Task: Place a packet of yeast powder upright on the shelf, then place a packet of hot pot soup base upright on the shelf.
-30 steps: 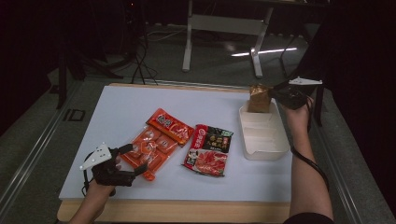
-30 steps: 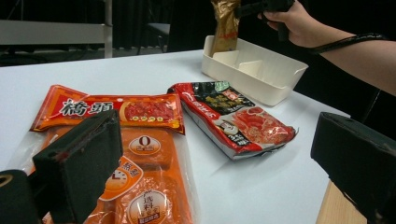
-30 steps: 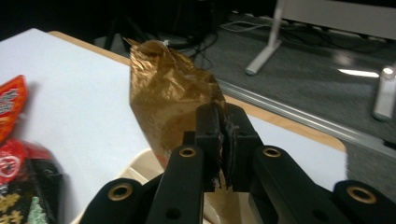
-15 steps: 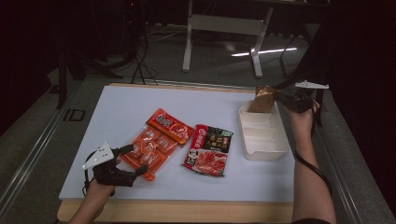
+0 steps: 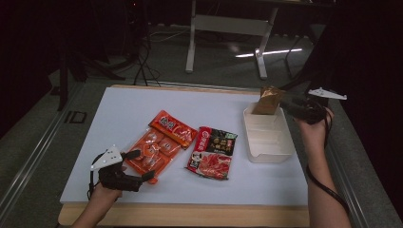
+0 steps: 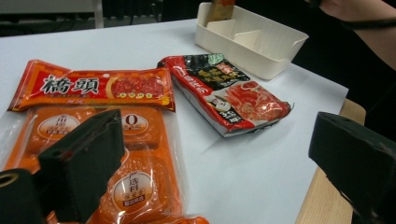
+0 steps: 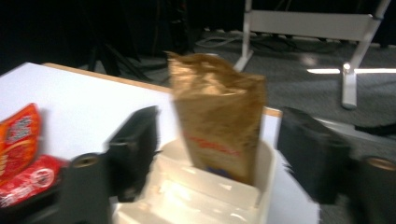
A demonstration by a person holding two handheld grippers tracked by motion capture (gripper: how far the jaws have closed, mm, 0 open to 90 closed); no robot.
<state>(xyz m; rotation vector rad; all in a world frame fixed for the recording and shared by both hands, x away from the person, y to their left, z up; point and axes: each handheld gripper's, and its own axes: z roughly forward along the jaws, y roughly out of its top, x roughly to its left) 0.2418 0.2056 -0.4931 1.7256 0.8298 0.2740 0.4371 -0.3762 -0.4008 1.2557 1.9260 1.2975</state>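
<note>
One packet (image 5: 267, 100) stands in my tray (image 5: 267, 153); two wait. My right gripper (image 5: 291, 105) has just been opening, nothing between; left gripper (image 5: 138, 166) spread.

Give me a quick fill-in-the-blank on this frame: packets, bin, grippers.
1. The gold packet stands upright in the far compartment of the white ____.
2. The right gripper, whose jaws have just been opening, stands with its jaws ____ on either side of the gold packet without pressing it.
3. The left gripper rests at the near edge of the ____ snack packet.
4. Between that packet and the bin lies a red and ____ packet.

Missing words: bin; open; orange; black
</note>
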